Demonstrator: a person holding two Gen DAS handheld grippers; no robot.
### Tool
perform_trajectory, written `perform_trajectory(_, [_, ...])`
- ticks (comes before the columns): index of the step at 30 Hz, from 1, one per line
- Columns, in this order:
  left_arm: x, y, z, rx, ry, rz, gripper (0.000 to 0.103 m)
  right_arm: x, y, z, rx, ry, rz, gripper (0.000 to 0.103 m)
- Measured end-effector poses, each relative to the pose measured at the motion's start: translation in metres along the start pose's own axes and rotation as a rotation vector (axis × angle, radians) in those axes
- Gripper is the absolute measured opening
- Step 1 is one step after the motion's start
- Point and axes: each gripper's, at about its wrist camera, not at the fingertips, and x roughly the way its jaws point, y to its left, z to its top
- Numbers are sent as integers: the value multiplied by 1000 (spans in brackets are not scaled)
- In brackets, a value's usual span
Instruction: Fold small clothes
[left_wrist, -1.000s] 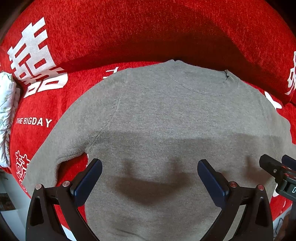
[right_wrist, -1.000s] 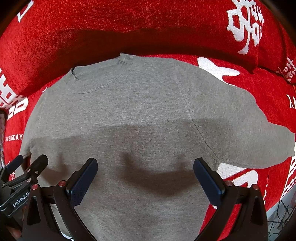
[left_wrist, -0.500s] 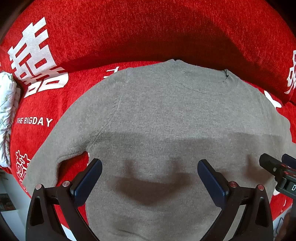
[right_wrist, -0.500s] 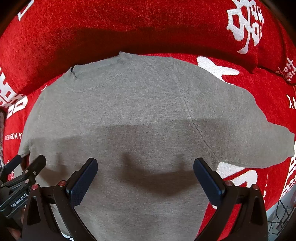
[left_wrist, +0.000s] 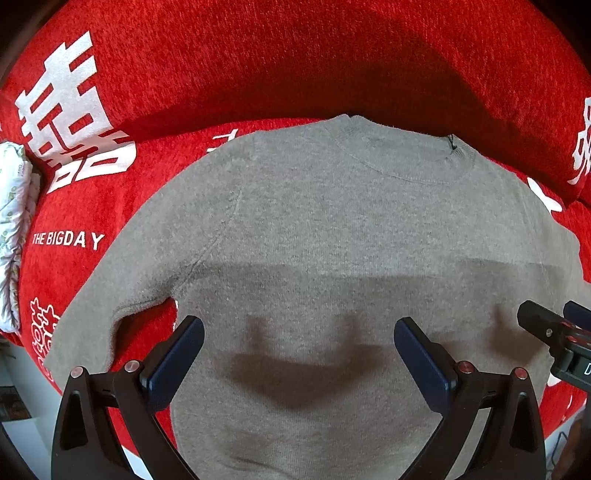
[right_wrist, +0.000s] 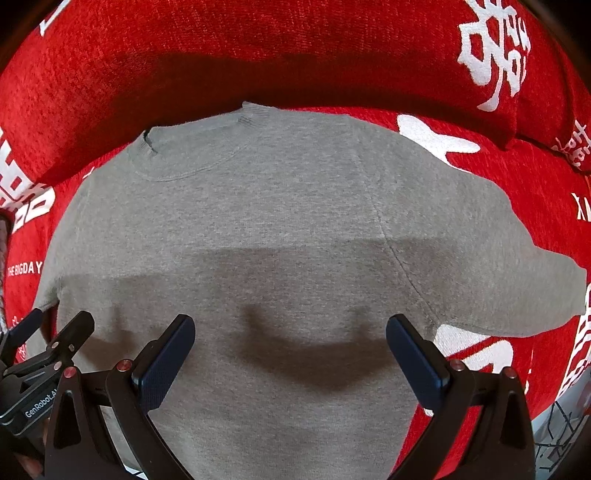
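Observation:
A small grey knit sweater (left_wrist: 332, 236) lies flat and spread out on a red sofa seat, collar toward the backrest, both sleeves angled out. In the right wrist view the same sweater (right_wrist: 280, 229) fills the middle. My left gripper (left_wrist: 298, 350) hovers open above the lower left part of the sweater's body, nothing between its blue pads. My right gripper (right_wrist: 290, 349) hovers open above the lower right part, also empty. Each gripper shows at the edge of the other's view: the right gripper (left_wrist: 554, 339) and the left gripper (right_wrist: 55, 343).
The red sofa cover (left_wrist: 258, 66) has white printed characters and the words "THE BIGDAY" (left_wrist: 66, 240). A white patterned cloth (left_wrist: 13, 236) sits at the sofa's left end. The backrest (right_wrist: 258, 55) rises right behind the collar. Floor shows at the bottom right corner (right_wrist: 557, 435).
Both views have shifted very slightly toward the sweater's hem; the sweater itself lies as before. Both grippers stay open.

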Motion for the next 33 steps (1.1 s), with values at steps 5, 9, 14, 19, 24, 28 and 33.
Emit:
perform_trajectory(5, [0, 1, 0, 0, 2, -6, 103, 0, 2, -1, 1, -18, 3, 103])
perform_trajectory(9, [1, 2, 0, -7, 3, -10, 103, 1, 5, -1, -3, -33, 2, 103])
perform_trajectory(14, [1, 2, 1, -9, 25, -4, 103, 2, 7, -1, -6, -37, -6, 103])
perform_trajectory(19, [0, 3, 0, -6, 21, -17, 103, 3, 11, 0, -9, -25, -8, 103])
perform_trajectory(24, [1, 9, -1, -19, 22, -36, 103, 2, 13, -2, -12, -41, -8, 103])
perform_trajectory(28, [2, 16, -4, -43, 25, -80, 103, 2, 22, -3, -16, -36, 4, 103])
perform_trajectory(33, [3, 47, -15, -141, 32, -212, 103, -2, 40, -11, -52, -24, 27, 103])
